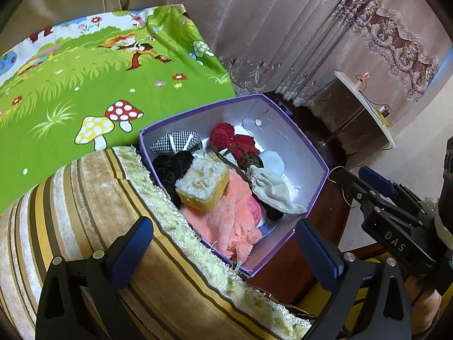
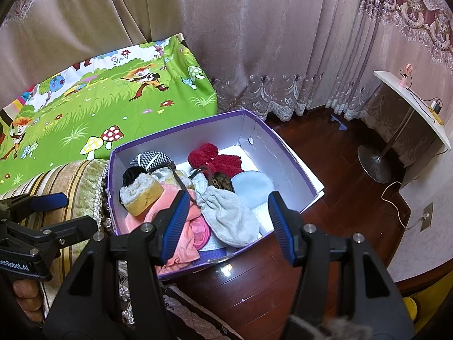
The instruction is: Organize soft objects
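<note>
Your left gripper [image 1: 223, 246] shows at the bottom of its own view with its jaws spread wide and nothing between them; one blue pad hangs over the striped cushion [image 1: 85, 204] at lower left, the other over the near corner of the purple box [image 1: 317, 153]. Your right gripper [image 2: 228, 221] sits at the bottom centre of its view, jaws also spread and holding nothing, its left pad over the peach cloth [image 2: 181, 226] and its right pad just past the box's near right rim. Between those pads lies a grey sock [image 2: 229, 215], resting on the pile inside the box. Left of it a yellow sponge [image 2: 140, 192] with a pale worn top sits tilted on the peach cloth. Further up the frame inside the box you see a checked fabric piece [image 2: 153, 158], a red fluffy item [image 2: 215, 158], a leopard-print piece [image 2: 222, 182] and a pale blue round pad [image 2: 250, 184]. The box stands on a dark wooden floor [image 2: 325, 226], touching the striped cushion on its left side. A green cartoon sheet [image 2: 113, 113] with mushrooms fills the upper left, curtains [image 2: 254, 42] hang across the top, and a small white table [image 2: 413, 104] stands at the right edge.
</note>
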{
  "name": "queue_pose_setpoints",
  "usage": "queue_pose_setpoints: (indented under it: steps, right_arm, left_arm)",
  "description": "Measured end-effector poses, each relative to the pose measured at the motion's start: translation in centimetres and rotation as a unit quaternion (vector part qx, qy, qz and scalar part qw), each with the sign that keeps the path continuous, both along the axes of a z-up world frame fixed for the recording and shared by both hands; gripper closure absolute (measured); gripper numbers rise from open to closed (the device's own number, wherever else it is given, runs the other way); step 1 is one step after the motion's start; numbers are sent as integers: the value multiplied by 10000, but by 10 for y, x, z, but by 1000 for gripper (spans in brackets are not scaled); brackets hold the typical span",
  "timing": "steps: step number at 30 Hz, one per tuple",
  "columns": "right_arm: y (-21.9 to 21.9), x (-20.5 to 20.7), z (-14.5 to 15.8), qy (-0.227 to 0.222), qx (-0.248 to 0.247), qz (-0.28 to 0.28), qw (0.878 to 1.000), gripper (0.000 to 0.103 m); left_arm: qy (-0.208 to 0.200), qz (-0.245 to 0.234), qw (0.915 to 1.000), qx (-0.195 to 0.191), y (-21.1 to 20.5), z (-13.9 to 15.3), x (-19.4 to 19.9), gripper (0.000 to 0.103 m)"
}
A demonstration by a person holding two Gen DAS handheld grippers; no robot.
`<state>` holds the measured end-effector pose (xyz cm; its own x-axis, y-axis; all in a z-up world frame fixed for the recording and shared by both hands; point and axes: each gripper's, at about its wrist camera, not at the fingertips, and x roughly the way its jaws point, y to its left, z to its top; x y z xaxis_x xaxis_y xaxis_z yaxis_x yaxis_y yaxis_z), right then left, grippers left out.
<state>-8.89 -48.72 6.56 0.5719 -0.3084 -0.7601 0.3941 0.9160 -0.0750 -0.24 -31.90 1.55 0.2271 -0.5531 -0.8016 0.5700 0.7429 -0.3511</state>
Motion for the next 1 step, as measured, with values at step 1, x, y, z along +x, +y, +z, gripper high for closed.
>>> queue_pose_setpoints:
  steps: [1]
  right_arm:
    - [0, 0, 0, 1, 10, -2, 10000, 41]
  left_arm:
    - [-28, -15, 10000, -30, 0, 2, -1, 0]
